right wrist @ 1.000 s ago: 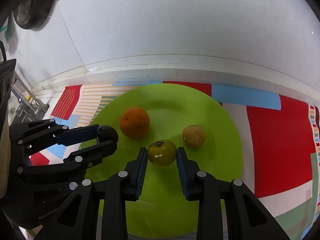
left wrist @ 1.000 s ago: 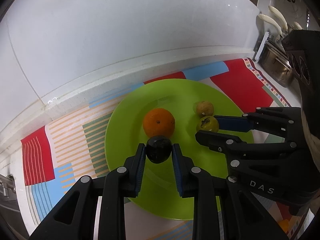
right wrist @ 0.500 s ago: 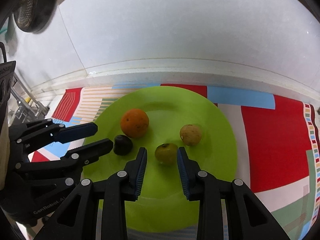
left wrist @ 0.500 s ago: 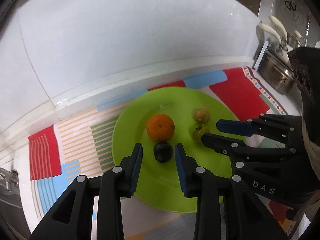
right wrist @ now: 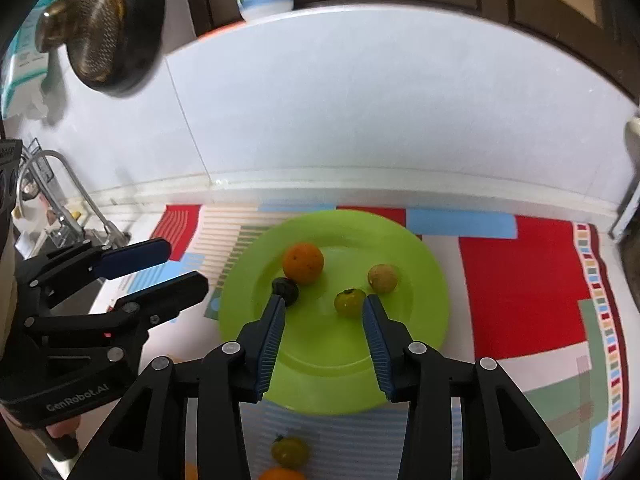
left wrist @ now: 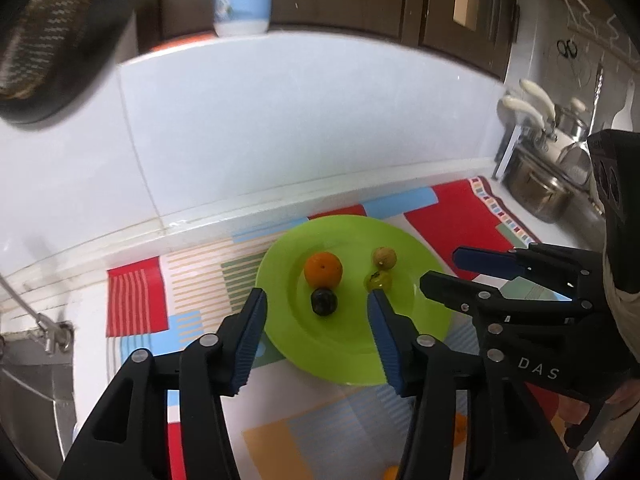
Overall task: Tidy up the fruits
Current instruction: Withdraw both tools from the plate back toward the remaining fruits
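Observation:
A green plate (left wrist: 348, 356) (right wrist: 424, 320) lies on a colourful mat and holds an orange (left wrist: 323, 268) (right wrist: 303, 262), a dark plum (left wrist: 324, 301) (right wrist: 286, 290), a green tomato (left wrist: 378, 280) (right wrist: 349, 302) and a tan round fruit (left wrist: 384, 257) (right wrist: 382, 278). My left gripper (left wrist: 318, 306) (right wrist: 156, 268) hangs above the plate's near side, jaws opening, nothing between the pads. My right gripper (right wrist: 324, 310) (left wrist: 448, 268) hovers likewise over the plate, jaws opening and empty, the tomato lying below on the plate.
More fruit lies on the mat in front of the plate: a green tomato (right wrist: 289, 451) and an orange one (right wrist: 280, 474). A sink with tap (right wrist: 60, 184) is at the left, steel pots (left wrist: 536, 196) at the right, white tiled wall behind.
Both grippers let go of their fruit, the plum and the green tomato, which now lie on the plate. Both have opened, risen and drawn back from the plate.

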Tool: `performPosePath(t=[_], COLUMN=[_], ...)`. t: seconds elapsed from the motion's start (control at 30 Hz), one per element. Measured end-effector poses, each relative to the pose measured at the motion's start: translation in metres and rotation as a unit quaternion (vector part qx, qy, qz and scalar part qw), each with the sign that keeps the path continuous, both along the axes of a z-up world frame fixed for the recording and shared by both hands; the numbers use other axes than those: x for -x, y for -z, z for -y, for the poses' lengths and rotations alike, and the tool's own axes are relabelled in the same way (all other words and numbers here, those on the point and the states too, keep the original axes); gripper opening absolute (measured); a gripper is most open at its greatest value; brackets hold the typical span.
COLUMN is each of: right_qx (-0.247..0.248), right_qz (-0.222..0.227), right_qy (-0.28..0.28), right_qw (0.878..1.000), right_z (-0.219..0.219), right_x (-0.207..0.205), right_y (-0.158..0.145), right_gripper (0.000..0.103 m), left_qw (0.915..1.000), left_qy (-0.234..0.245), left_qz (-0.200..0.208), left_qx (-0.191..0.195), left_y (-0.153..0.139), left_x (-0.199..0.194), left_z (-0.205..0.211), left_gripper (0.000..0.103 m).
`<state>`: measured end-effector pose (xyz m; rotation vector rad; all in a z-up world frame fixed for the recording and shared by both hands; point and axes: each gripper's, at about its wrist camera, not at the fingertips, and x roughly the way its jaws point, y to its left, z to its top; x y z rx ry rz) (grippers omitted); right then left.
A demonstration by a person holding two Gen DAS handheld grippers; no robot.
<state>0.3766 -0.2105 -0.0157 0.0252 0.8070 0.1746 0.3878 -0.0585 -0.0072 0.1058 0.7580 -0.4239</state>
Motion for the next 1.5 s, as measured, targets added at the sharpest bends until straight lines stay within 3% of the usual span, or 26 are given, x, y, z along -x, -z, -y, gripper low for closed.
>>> performPosePath(t=[0.3, 0.53, 0.6, 0.83, 0.93, 1.17, 1.5], right_qx=[-0.002, -0.009, -0.011, -0.006, -0.002, 0.013, 0.006], right_qz=[0.043, 0.052, 0.053, 0.064, 0.071, 0.088, 0.075], right_qy=[0.0, -0.001, 0.0, -0.004, -0.004, -0.007, -0.001], right_qw=[0.999, 0.999, 0.999, 0.998, 0.997, 0.996, 0.997], right_z=[-0.012, -0.022, -0.024, -0.037, -0.042, -0.053, -0.068], right_x=[0.044, 0.071, 0.079, 0.105, 0.117, 0.14, 0.158], right_y=[-0.029, -0.037, -0.038, -0.045, -0.047, -0.05, -0.035], right_gripper=[0.041, 0.042, 0.046, 0.049, 0.057, 0.058, 0.068], left_qw=[0.9989, 0.997, 0.9965, 0.9952, 0.9946, 0.992, 0.992], left_qy=[-0.022, -0.047, -0.053, -0.065, -0.068, -0.079, -0.087], left_qz=[0.041, 0.061, 0.064, 0.074, 0.078, 0.097, 0.089], left_qx=[0.004, 0.002, 0.001, -0.004, -0.005, -0.017, -0.02], left_y=[-0.027, -0.037, -0.038, -0.042, -0.043, -0.044, -0.027], left_x=[0.041, 0.072, 0.08, 0.107, 0.118, 0.144, 0.166], left_z=[-0.017, -0.033, -0.037, -0.05, -0.056, -0.068, -0.087], left_gripper=[0.059, 0.065, 0.066, 0.07, 0.071, 0.079, 0.082])
